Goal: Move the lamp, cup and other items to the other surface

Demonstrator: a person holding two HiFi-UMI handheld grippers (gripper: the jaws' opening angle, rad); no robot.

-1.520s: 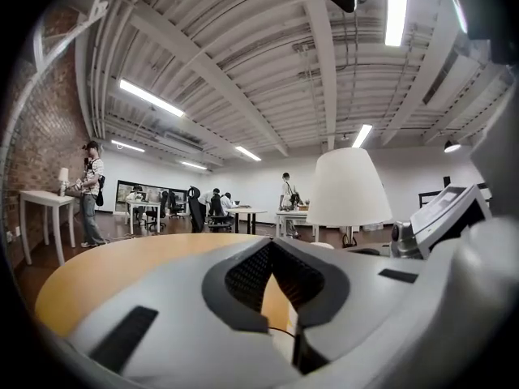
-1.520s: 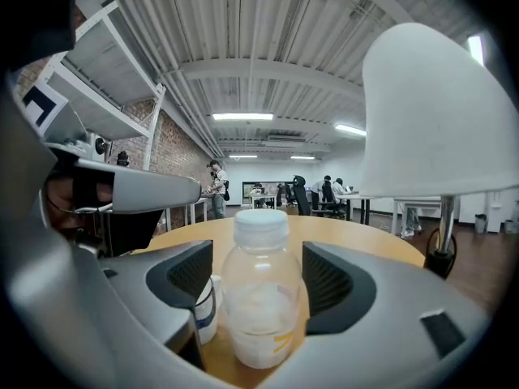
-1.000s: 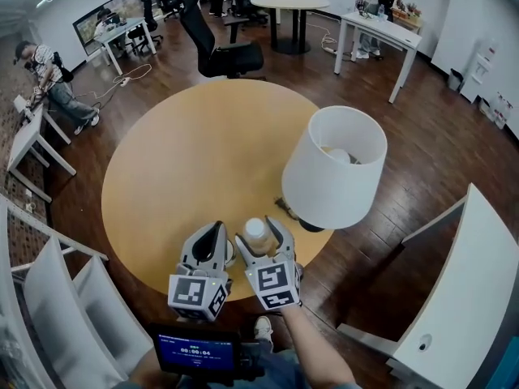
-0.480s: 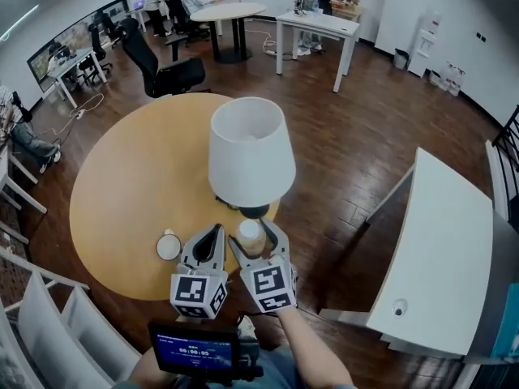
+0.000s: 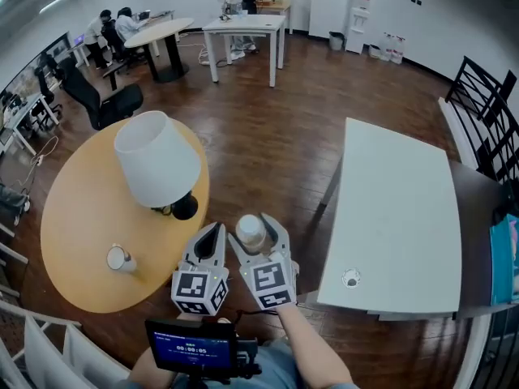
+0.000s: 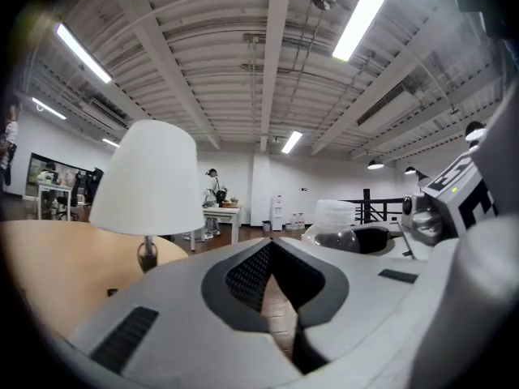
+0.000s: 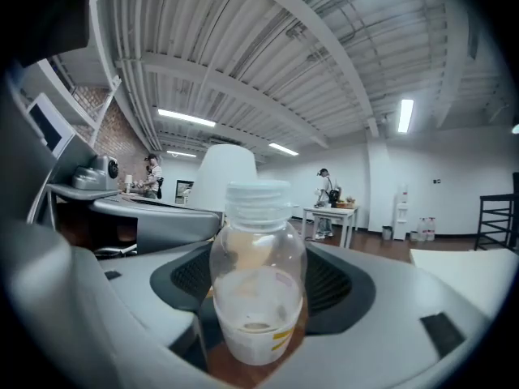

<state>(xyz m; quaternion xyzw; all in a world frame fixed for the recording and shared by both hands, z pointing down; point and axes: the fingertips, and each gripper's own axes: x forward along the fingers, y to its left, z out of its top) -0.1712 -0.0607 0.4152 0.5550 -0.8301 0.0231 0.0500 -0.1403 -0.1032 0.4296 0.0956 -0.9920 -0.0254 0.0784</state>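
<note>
My right gripper [image 5: 258, 232] is shut on a clear bottle [image 5: 250, 230] with a white cap, held upright over the dark wood floor between the two tables. The right gripper view shows the bottle [image 7: 256, 274] pinched between both pads, nearly empty. Just left of it, my left gripper [image 5: 213, 235] is shut with nothing in it; its tips meet in the left gripper view [image 6: 272, 254]. The white-shaded lamp [image 5: 156, 168] stands on the round wooden table [image 5: 73, 217] to the left, with a white cup [image 5: 118, 258] near that table's front edge. A white rectangular table [image 5: 397, 217] lies to the right.
A small round object [image 5: 350, 279] sits near the white table's front edge. Black metal chairs [image 5: 486, 112] stand beyond it at the right. A hand-held screen [image 5: 191, 349] hangs below the grippers. Office desks and people are far behind.
Both grippers have swung right, off the round table and out over the floor toward the white table. The bottle stays in the right gripper. Lamp and cup are now left behind.
</note>
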